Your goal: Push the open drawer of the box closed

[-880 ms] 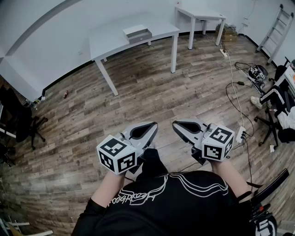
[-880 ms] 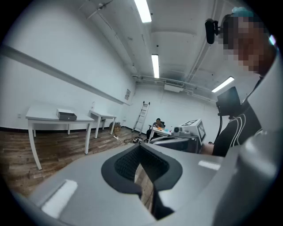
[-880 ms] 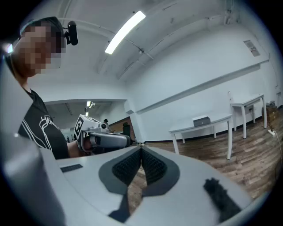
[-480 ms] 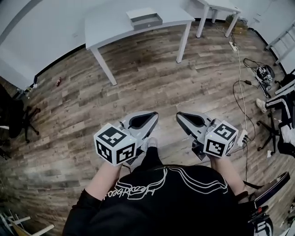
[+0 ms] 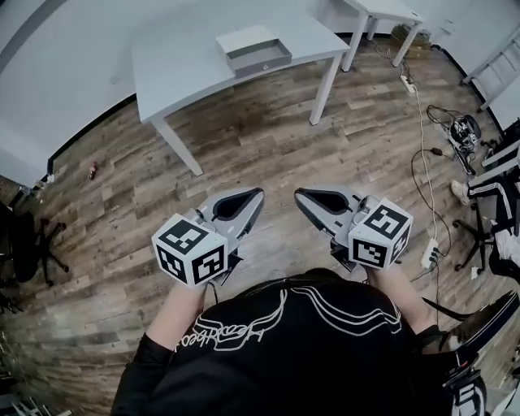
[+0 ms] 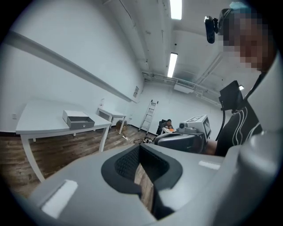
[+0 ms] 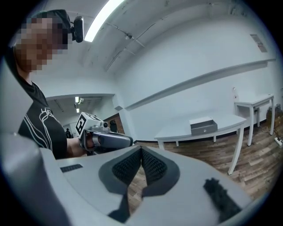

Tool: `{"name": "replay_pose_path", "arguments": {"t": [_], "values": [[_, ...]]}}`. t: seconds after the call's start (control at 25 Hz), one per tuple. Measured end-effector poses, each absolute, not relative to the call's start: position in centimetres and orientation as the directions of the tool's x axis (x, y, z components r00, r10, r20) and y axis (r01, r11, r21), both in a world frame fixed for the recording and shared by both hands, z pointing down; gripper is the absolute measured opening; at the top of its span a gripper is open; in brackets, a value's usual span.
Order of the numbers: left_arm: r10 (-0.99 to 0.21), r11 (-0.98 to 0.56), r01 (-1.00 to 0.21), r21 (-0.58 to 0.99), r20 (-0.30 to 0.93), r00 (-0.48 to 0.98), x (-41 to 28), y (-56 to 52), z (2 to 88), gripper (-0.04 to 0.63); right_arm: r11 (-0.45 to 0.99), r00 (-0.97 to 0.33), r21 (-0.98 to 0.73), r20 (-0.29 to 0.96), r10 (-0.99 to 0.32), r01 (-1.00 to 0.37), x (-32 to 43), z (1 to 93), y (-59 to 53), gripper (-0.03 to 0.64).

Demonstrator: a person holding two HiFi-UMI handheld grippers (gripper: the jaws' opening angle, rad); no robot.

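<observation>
A small box [image 5: 250,49] with a white top and a grey drawer [image 5: 262,58] pulled out toward me sits on a white table [image 5: 187,73] far ahead. The same box [image 6: 78,119] shows small in the left gripper view, and the box [image 7: 203,125] also shows in the right gripper view. I hold both grippers side by side at waist height, well short of the table. The left gripper [image 5: 257,195] is shut with nothing in it. The right gripper [image 5: 298,195] is likewise shut and empty. In each gripper view the ribbed pads meet at the tips.
Wooden floor lies between me and the table's legs [image 5: 322,89]. A second white table [image 5: 382,10] stands at the back right. Cables and a power strip [image 5: 428,253] lie on the floor at right, near a seated person's leg [image 5: 487,188]. A dark chair [image 5: 24,244] stands at left.
The table and box have come nearer and shifted left in the head view as I walk forward. Both grippers stay shut, held in front of me.
</observation>
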State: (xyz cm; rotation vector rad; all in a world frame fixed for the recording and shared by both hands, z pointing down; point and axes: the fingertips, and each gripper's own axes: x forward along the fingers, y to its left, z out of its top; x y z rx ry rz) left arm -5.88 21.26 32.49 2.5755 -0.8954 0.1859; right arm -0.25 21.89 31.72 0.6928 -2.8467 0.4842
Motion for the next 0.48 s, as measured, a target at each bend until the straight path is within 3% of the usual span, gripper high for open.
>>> {"name": "replay_pose_path", "arguments": {"t": [0.48], "values": [[-0.582, -0.69, -0.653, 0.314, 0.296, 0.757, -7.0, 9.9, 35.0, 0.005, 0.83, -0.866, -0.27, 0.264, -0.425, -0.489, -0.6, 35.4, 10.1, 0.009]]}}
